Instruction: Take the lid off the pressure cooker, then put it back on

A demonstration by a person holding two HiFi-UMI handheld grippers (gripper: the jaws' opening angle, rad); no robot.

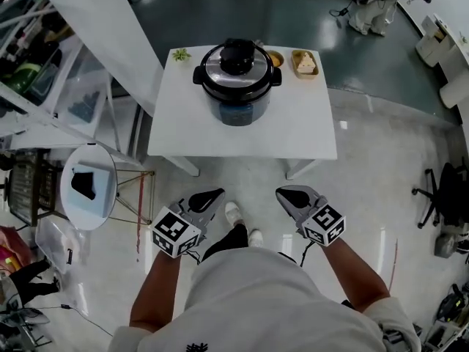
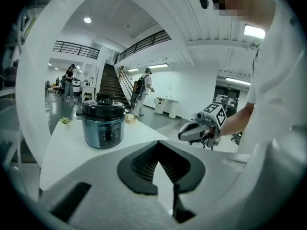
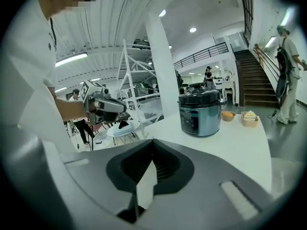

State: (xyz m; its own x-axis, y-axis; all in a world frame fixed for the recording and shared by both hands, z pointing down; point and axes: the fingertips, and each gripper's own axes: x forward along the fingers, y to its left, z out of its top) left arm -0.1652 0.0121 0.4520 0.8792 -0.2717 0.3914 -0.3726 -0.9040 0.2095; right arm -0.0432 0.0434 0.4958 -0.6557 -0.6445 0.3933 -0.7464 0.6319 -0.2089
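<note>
Pressure cooker (image 1: 237, 86) is not held yet. The left gripper (image 1: 214, 194) and the right gripper (image 1: 283, 193) both have their jaws closed, with nothing in them. They hang low in front of the person, well apart from the white tabletop (image 1: 308, 134). The cooker stands at the far middle of it, with the lid (image 1: 220, 64) on. The pot looks heavy and hard. The lid looks shiny and may slip, so the black knob (image 1: 239, 53) on top looks best to hold. A small plant (image 1: 181, 54) sits far left and a food dish (image 1: 304, 63) far right. The floor (image 1: 366, 167) is shiny, and the big room has stairs (image 2: 109, 83).
</note>
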